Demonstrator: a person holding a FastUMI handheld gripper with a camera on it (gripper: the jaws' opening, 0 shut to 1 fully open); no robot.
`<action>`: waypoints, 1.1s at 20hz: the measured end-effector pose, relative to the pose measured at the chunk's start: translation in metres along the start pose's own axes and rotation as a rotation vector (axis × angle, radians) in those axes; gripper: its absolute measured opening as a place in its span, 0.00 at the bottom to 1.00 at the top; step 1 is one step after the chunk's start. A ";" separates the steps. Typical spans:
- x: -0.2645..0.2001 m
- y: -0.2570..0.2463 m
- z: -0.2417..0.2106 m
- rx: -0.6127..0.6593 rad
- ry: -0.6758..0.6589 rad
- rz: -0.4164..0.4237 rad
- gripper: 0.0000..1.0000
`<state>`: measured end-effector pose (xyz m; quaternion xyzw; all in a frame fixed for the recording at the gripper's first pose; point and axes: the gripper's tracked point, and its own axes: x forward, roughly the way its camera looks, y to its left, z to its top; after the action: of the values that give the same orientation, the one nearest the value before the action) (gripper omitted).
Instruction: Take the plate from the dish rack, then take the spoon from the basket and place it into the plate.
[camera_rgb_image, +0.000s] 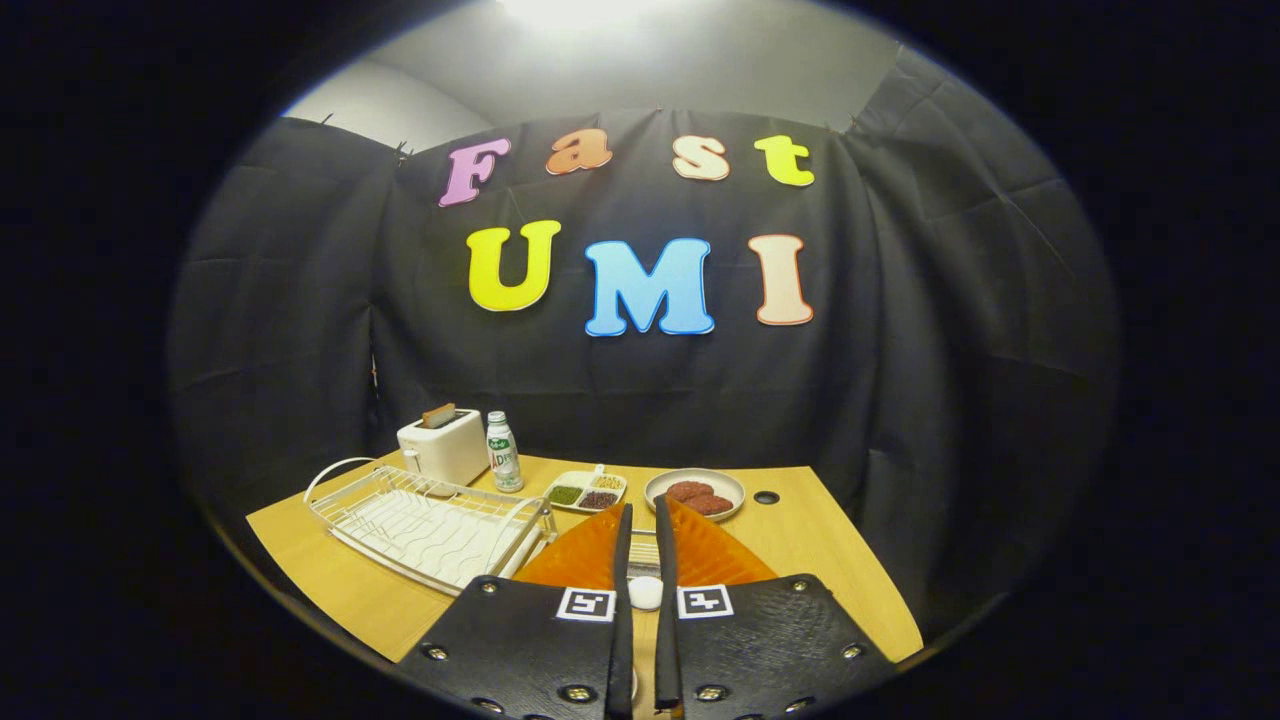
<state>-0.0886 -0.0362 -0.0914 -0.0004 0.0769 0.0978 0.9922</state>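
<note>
My gripper (642, 520) hangs low over the wooden table (820, 560), its two black fingers (622, 560) almost together. A slim grey piece with a round white end shows in the narrow gap; it looks like the spoon (645, 592), and both fingers press on it. The orange ribbed plate (715, 555) lies just under and behind the fingers, spreading out to either side of them. The white wire dish rack (430, 525) stands to the left of the fingers with nothing in it.
Beyond the rack stand a white toaster (442, 448) and a small bottle (503, 452). Past the fingertips are a divided tray of beans (586, 490) and a grey dish with red patties (695, 492). A small dark hole (766, 497) marks the table's far right.
</note>
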 end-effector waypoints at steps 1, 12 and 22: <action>-0.001 0.006 -0.007 -0.001 0.014 0.012 0.08; 0.006 0.073 -0.077 -0.073 0.185 0.183 0.08; 0.041 0.117 -0.100 -0.121 0.261 0.270 0.10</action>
<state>-0.0871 0.0850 -0.1946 -0.0624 0.1984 0.2336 0.9498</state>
